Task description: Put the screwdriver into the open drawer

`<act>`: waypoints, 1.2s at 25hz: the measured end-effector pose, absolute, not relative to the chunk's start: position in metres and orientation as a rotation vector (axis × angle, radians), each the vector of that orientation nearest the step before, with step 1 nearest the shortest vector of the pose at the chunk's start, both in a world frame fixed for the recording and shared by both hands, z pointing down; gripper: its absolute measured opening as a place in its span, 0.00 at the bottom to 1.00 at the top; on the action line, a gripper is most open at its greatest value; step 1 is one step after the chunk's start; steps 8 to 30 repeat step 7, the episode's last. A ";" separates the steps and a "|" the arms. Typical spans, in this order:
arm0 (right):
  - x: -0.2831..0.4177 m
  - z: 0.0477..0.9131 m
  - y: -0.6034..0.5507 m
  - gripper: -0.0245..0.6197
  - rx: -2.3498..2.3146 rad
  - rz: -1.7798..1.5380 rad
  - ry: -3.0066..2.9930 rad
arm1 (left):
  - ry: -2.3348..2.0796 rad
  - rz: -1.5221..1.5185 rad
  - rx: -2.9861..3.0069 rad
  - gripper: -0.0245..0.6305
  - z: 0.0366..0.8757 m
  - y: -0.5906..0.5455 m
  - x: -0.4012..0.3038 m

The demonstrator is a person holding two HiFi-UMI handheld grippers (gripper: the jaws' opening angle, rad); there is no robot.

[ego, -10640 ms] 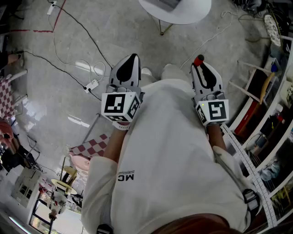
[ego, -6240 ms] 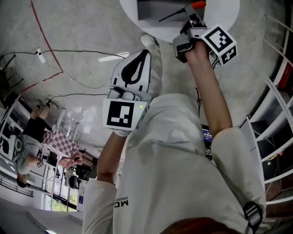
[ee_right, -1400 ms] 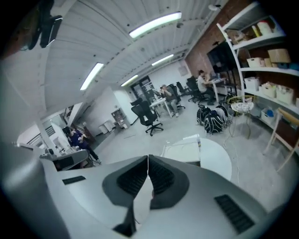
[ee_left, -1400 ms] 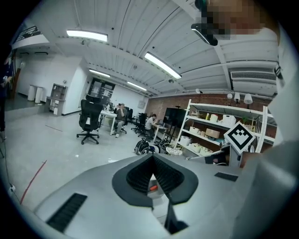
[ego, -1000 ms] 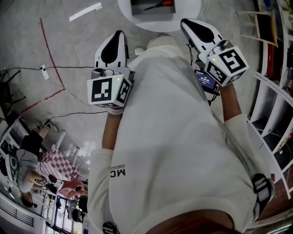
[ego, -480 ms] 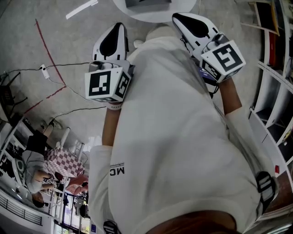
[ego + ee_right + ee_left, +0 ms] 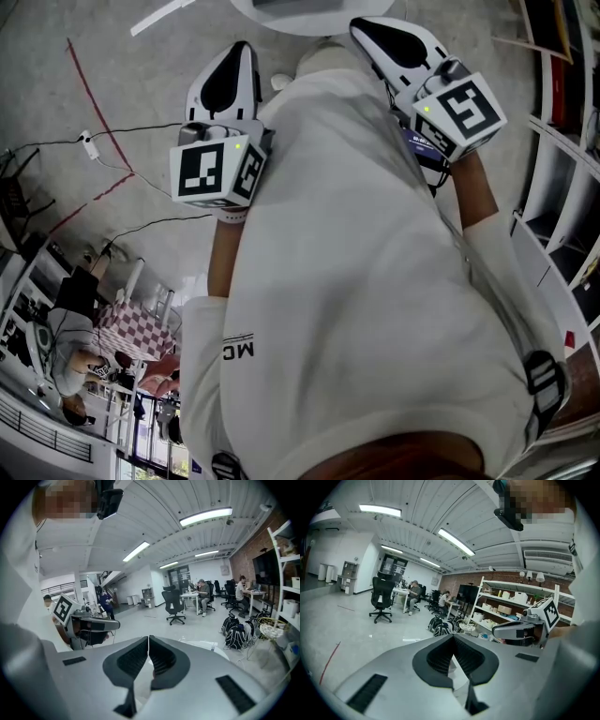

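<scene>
Both grippers are held up in front of the person's white sweatshirt (image 7: pixel 356 262). My left gripper (image 7: pixel 242 49) is shut with nothing in it, and its jaws meet in the left gripper view (image 7: pixel 452 638). My right gripper (image 7: pixel 362 26) is also shut and empty, its jaws closed in the right gripper view (image 7: pixel 148 639). Just ahead, only the near rim of the round white table (image 7: pixel 309 17) shows at the top edge of the head view. The drawer and the screwdriver are out of sight.
Cables (image 7: pixel 122 141) and a red tape line (image 7: pixel 89 80) lie on the concrete floor to the left. White shelving (image 7: pixel 562 141) runs along the right. Office chairs (image 7: pixel 174 604), backpacks (image 7: pixel 234 630) and seated people stand farther off.
The right gripper carried the screwdriver to the drawer on the white table, left it there and drew back. In the last second the drawer slid out of the top of the view.
</scene>
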State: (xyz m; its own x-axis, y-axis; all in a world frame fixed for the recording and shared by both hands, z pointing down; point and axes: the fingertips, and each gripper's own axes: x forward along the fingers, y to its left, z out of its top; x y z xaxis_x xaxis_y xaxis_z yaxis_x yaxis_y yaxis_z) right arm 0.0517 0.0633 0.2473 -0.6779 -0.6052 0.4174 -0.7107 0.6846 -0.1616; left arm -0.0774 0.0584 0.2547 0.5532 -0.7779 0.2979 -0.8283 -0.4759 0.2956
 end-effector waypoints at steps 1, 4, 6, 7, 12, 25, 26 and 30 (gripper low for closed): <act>0.053 0.247 0.063 0.15 1.042 0.453 -2.564 | -1.304 0.170 2.390 0.05 0.253 0.058 -0.077; 0.053 0.242 0.063 0.15 1.049 0.458 -2.559 | -1.301 0.166 2.391 0.05 0.248 0.058 -0.078; 0.053 0.240 0.065 0.15 1.053 0.462 -2.557 | -1.300 0.166 2.387 0.05 0.246 0.060 -0.079; 0.052 0.239 0.066 0.15 1.055 0.463 -2.556 | -1.300 0.166 2.385 0.05 0.245 0.061 -0.080; 0.052 0.239 0.066 0.15 1.055 0.463 -2.556 | -1.300 0.166 2.385 0.05 0.245 0.061 -0.080; 0.052 0.239 0.066 0.15 1.055 0.463 -2.556 | -1.300 0.166 2.385 0.05 0.245 0.061 -0.080; 0.052 0.239 0.066 0.15 1.055 0.463 -2.556 | -1.300 0.166 2.385 0.05 0.245 0.061 -0.080; 0.052 0.239 0.066 0.15 1.055 0.463 -2.556 | -1.300 0.166 2.385 0.05 0.245 0.061 -0.080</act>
